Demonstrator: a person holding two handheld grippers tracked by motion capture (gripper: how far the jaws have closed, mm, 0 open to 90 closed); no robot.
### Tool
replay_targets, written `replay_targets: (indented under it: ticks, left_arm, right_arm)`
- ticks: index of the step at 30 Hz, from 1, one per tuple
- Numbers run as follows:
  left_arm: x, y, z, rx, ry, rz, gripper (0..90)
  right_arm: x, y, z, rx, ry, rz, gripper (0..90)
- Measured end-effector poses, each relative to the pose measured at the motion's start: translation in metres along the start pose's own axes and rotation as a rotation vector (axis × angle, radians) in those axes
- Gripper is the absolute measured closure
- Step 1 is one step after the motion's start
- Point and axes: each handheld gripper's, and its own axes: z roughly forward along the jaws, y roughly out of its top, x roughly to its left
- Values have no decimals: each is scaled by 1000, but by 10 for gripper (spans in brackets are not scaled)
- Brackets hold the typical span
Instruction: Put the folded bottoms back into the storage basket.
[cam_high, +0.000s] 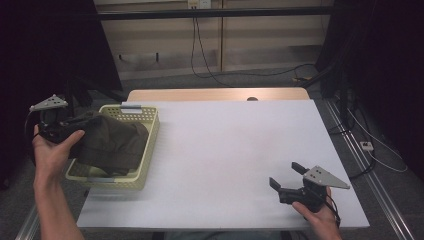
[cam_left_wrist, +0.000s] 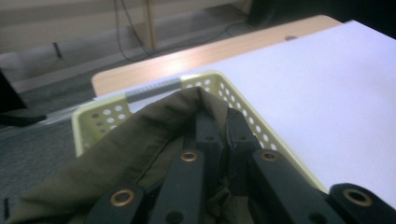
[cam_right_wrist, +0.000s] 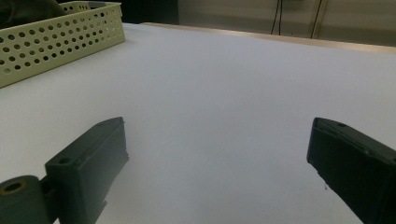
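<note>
An olive-green cloth (cam_high: 112, 142) lies bunched in a pale yellow perforated basket (cam_high: 150, 131) at the table's left edge. My left gripper (cam_high: 82, 120) is at the basket's left side, shut on a fold of that cloth. In the left gripper view the two jaws meet with the cloth (cam_left_wrist: 140, 140) draped over and between them above the basket (cam_left_wrist: 247, 114). My right gripper (cam_high: 287, 176) rests low near the table's front right, jaws wide apart with nothing between them. In the right gripper view, its fingertips (cam_right_wrist: 93, 154) frame bare white tabletop.
The white table top (cam_high: 225, 145) stretches between the basket and the right gripper. A wooden strip (cam_high: 215, 94) runs along its far edge. Cables trail on the floor behind and to the right. The basket (cam_right_wrist: 56, 35) shows far left in the right gripper view.
</note>
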Motion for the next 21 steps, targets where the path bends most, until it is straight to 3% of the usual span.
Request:
replay_targets:
  ticks: [3, 6, 21]
  left_arm:
    - [3, -3, -2, 43, 7, 10, 866]
    - [4, -7, -1, 109, 58, 32, 863]
    - [13, -14, 19, 46, 45, -29, 862]
  right_arm:
    - [0, 0, 0, 0, 0, 1, 47]
    - [0, 0, 0, -1, 0, 1, 47]
    - [1, 0, 1, 1, 0, 6, 47]
